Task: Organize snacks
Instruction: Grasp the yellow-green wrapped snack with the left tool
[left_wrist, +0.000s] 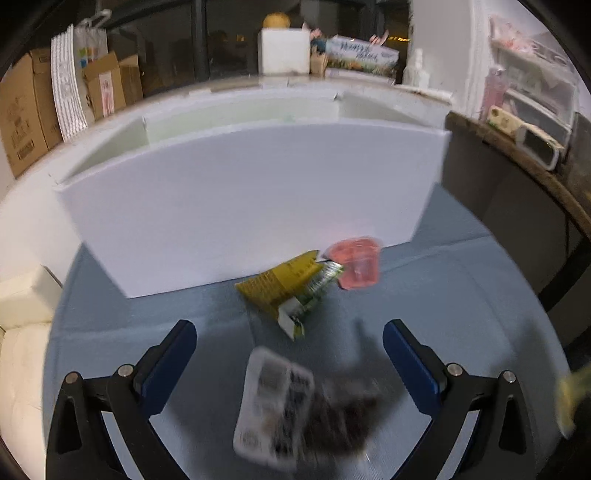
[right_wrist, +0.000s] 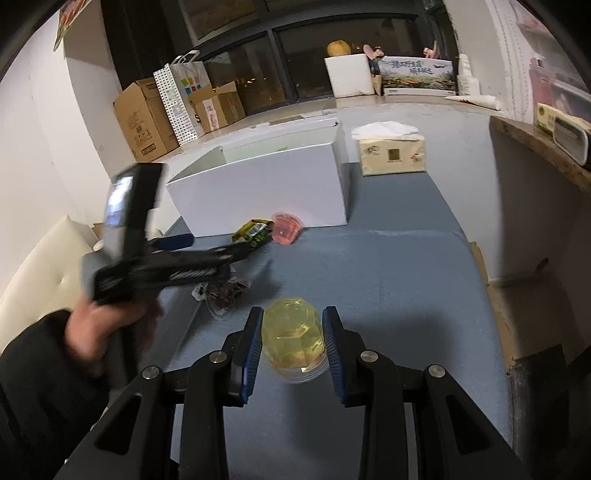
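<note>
My left gripper (left_wrist: 290, 334) is open, its jaws wide apart above a blurred clear packet of dark snacks (left_wrist: 295, 402) on the blue table. Beyond it lie a yellow-green snack packet (left_wrist: 284, 286) and a pink jelly cup (left_wrist: 356, 262), both at the foot of a white open box (left_wrist: 243, 199). My right gripper (right_wrist: 293, 325) is shut on a yellow jelly cup (right_wrist: 293, 339), held over the table. In the right wrist view the left gripper (right_wrist: 177, 258) is at the left, blurred, over the dark packet (right_wrist: 223, 291), with the green packet (right_wrist: 253, 232), pink cup (right_wrist: 286, 227) and box (right_wrist: 262, 188) behind.
A tissue pack (right_wrist: 391, 151) stands right of the box. Cardboard boxes (right_wrist: 147, 118) and a paper bag (right_wrist: 181, 99) line the far window sill. A cream sofa (right_wrist: 40, 266) is at the left, and a wooden shelf (right_wrist: 539, 144) at the right.
</note>
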